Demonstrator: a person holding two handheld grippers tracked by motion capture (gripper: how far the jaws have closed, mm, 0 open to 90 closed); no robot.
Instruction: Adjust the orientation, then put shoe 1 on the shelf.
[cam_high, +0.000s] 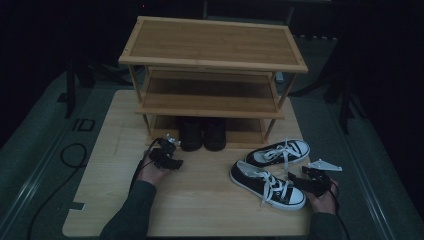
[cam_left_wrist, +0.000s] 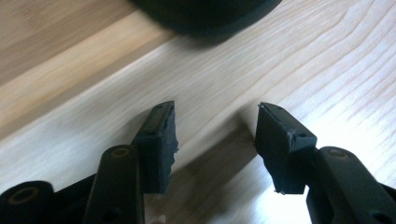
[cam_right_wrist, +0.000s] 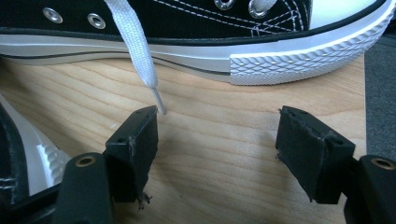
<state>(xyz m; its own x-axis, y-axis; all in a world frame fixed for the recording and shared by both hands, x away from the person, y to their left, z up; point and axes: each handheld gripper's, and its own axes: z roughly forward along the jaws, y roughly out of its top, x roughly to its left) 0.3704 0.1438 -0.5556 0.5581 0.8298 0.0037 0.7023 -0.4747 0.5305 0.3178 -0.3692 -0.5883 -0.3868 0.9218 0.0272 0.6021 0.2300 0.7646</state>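
A pair of black shoes (cam_high: 202, 132) stands on the lowest shelf of a wooden shoe rack (cam_high: 212, 42). My left gripper (cam_high: 167, 150) hovers just in front of them, open, with bare wood between its jaws (cam_left_wrist: 215, 109); a black shoe's edge (cam_left_wrist: 205, 14) lies right ahead. Two black-and-white sneakers lie on the board at the right, one nearer (cam_high: 267, 185) and one farther (cam_high: 280, 151). My right gripper (cam_high: 300, 177) sits beside the nearer sneaker's toe, open and empty (cam_right_wrist: 219, 112). The farther sneaker (cam_right_wrist: 187, 28) is ahead of it, and a white lace tip (cam_right_wrist: 159, 105) lies at one jaw.
The rack stands on a light wooden board (cam_high: 200, 210) with a dark grey floor (cam_high: 40, 150) around it. The rack's top and middle shelf (cam_high: 210, 95) are bare. A black cable (cam_high: 72, 155) loops on the floor at the left.
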